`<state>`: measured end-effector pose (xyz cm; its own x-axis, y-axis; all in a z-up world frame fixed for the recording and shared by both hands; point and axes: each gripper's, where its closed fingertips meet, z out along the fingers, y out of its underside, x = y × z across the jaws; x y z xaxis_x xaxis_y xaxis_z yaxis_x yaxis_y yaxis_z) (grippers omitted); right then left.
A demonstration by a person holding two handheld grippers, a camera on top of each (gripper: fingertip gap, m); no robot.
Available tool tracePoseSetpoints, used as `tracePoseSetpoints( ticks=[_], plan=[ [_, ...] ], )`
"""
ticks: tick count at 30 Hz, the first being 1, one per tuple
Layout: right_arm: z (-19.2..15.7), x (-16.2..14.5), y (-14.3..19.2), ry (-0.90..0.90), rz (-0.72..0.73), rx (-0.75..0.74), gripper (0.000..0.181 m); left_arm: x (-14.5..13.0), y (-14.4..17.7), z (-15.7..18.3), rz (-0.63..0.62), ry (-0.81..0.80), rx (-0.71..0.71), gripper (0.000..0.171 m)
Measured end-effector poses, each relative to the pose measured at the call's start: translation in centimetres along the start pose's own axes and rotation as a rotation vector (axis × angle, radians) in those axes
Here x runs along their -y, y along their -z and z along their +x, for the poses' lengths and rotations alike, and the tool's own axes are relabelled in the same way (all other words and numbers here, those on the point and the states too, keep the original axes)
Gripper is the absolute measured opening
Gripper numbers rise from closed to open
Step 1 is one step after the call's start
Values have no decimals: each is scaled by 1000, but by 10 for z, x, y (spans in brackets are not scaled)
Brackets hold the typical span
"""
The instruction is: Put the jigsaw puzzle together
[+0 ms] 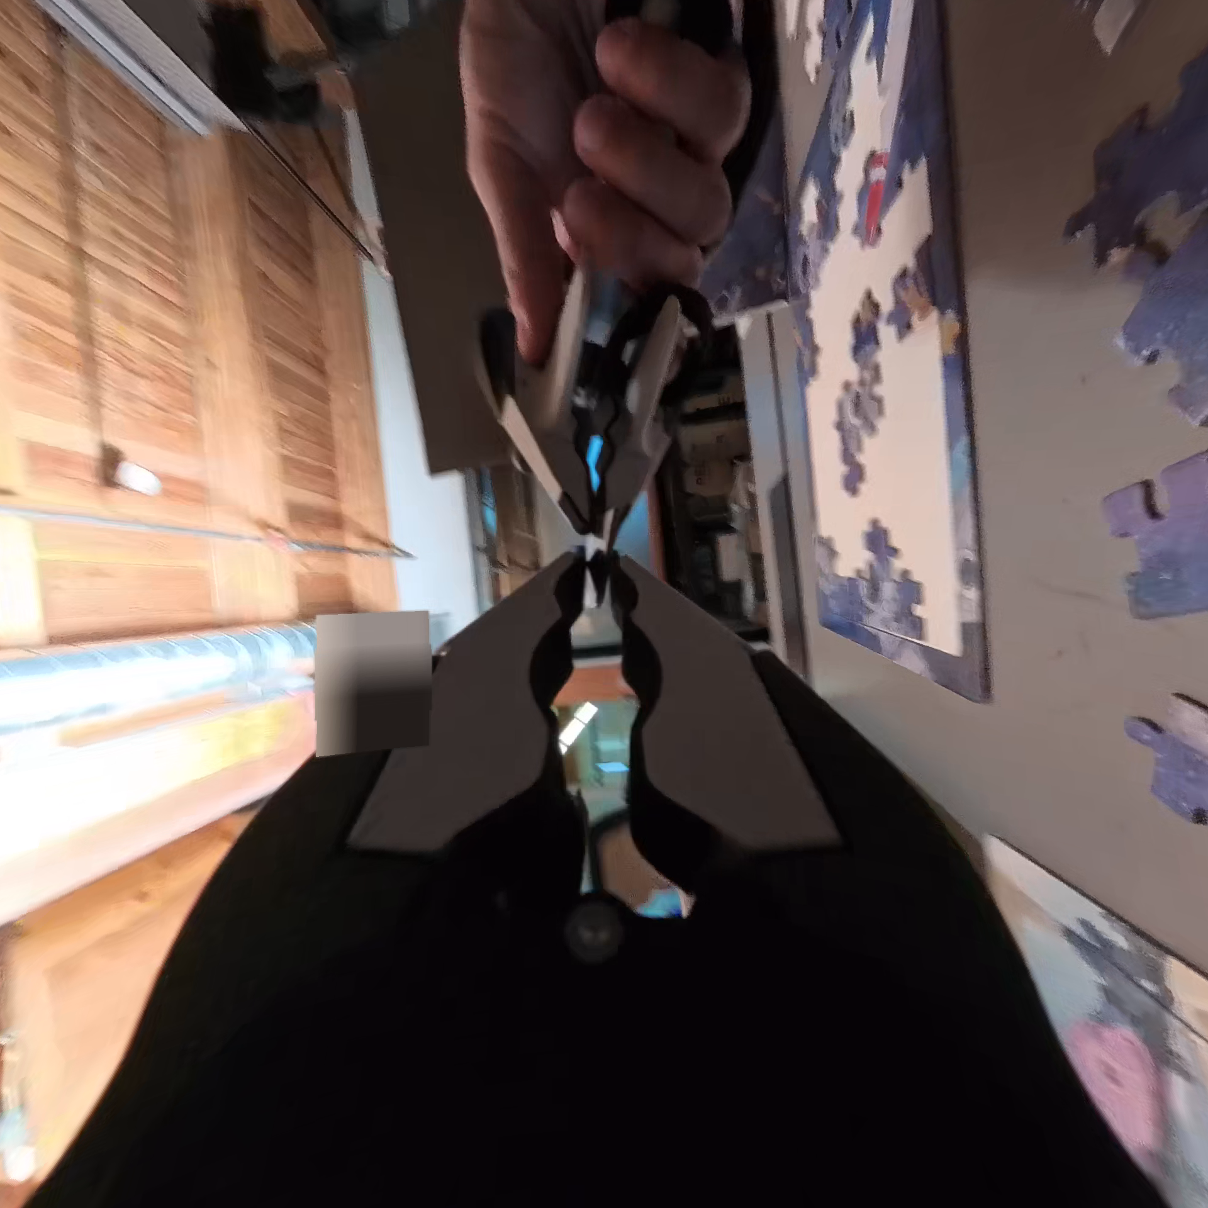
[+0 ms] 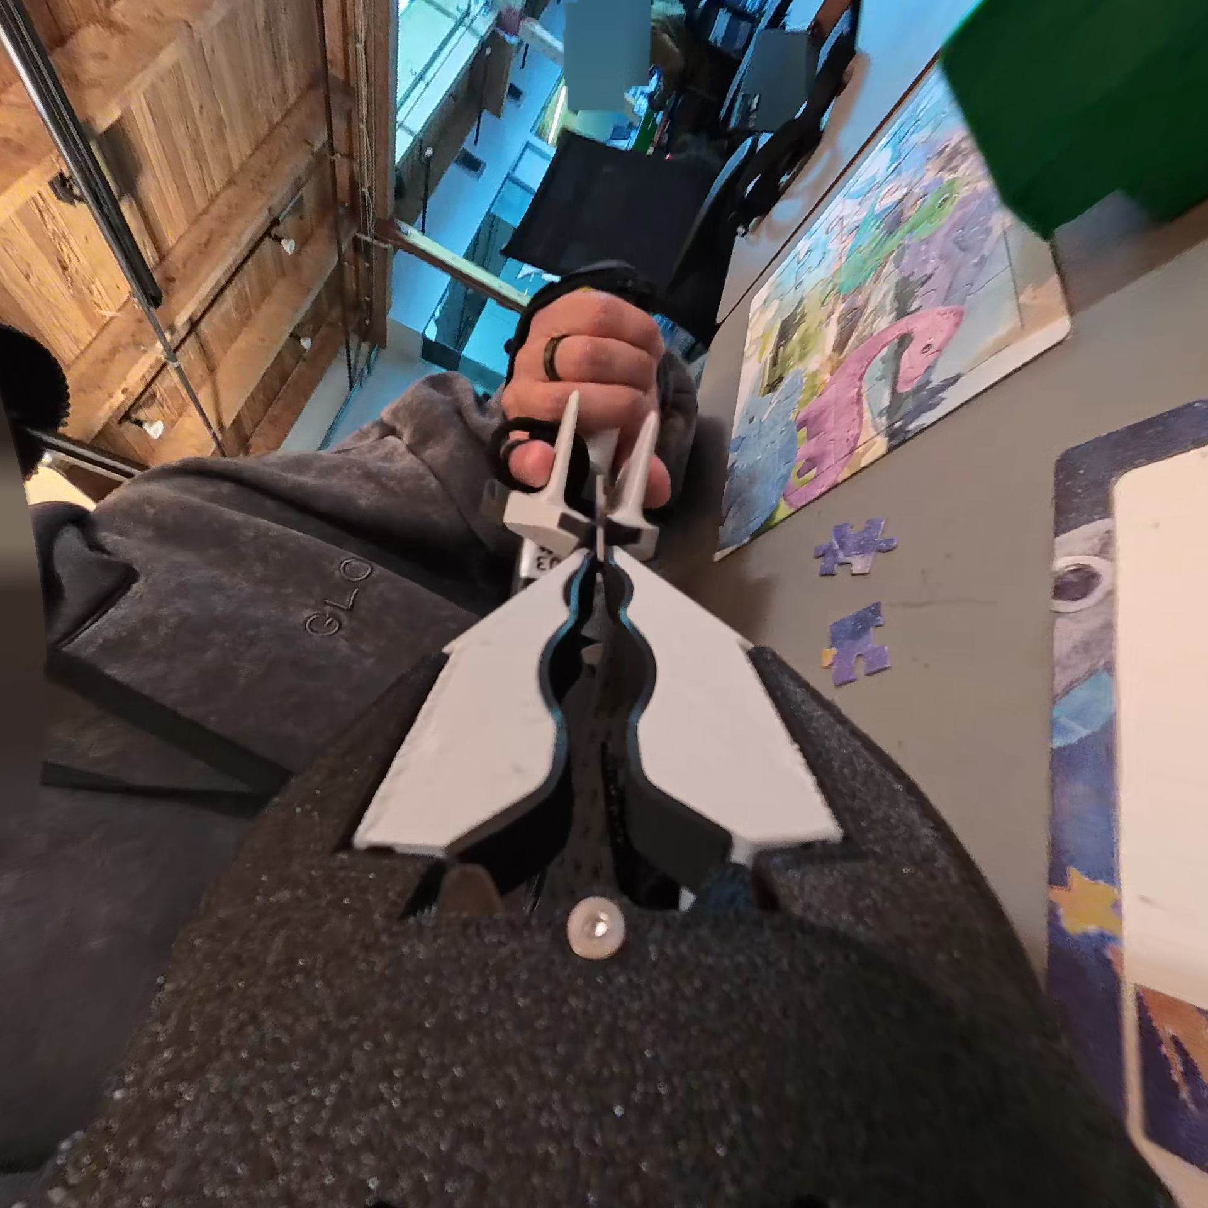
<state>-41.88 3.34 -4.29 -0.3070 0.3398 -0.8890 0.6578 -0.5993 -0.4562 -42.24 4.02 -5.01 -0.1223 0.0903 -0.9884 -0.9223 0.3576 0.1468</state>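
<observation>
— What step is this?

— A hand-over, I'd judge. The left hand-held gripper (image 1: 595,569) and the right hand-held gripper (image 2: 598,562) meet tip to tip in the air, each with its fingers pressed together on the same thin puzzle piece (image 1: 591,578), which shows edge-on as a pale sliver between them.

— So the piece is off the desk?

— Yes, held up between the two of them, clear of the surface. Its picture side can't be read from either view.

— And next?

— One gripper must let go while the other keeps its pinch firm, then turn the piece flat and carry it to the puzzle frame (image 1: 948,261) — blue-bordered, its white middle mostly bare, with a few pieces and small clusters set in.

— What else is on the surface?

— The grey desk (image 2: 948,654) carries loose blue pieces (image 2: 853,546) beside the frame, and farther off a finished dinosaur puzzle (image 2: 869,340) with a green object (image 2: 1078,98) near it.

— The room?

— A wooden plank wall (image 2: 196,163) behind, and a bright office space beyond — too blurred for detail.
</observation>
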Motion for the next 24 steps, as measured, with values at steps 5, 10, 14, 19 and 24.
tracePoseSetpoints(
  ticks=[5, 10, 14, 19, 24],
  plan=[
    [73, 23, 27, -100, 113, -346, 2, -43, 13, 39, -207, 433, -288, 28],
    [118, 25, 17, -142, 31, -552, 2, -58, 18, 85, -477, 1127, -627, 12],
    [139, 21, 16, -94, -54, -697, 2, -67, -2, 99, -596, 1443, -688, 0],
    [146, 24, 19, -101, -68, -719, 3, -70, -21, 127, -662, 1509, -752, 0],
    [153, 22, 22, -48, -181, -785, 9, -74, -28, 135, -715, 1461, -728, 0]
  ],
)
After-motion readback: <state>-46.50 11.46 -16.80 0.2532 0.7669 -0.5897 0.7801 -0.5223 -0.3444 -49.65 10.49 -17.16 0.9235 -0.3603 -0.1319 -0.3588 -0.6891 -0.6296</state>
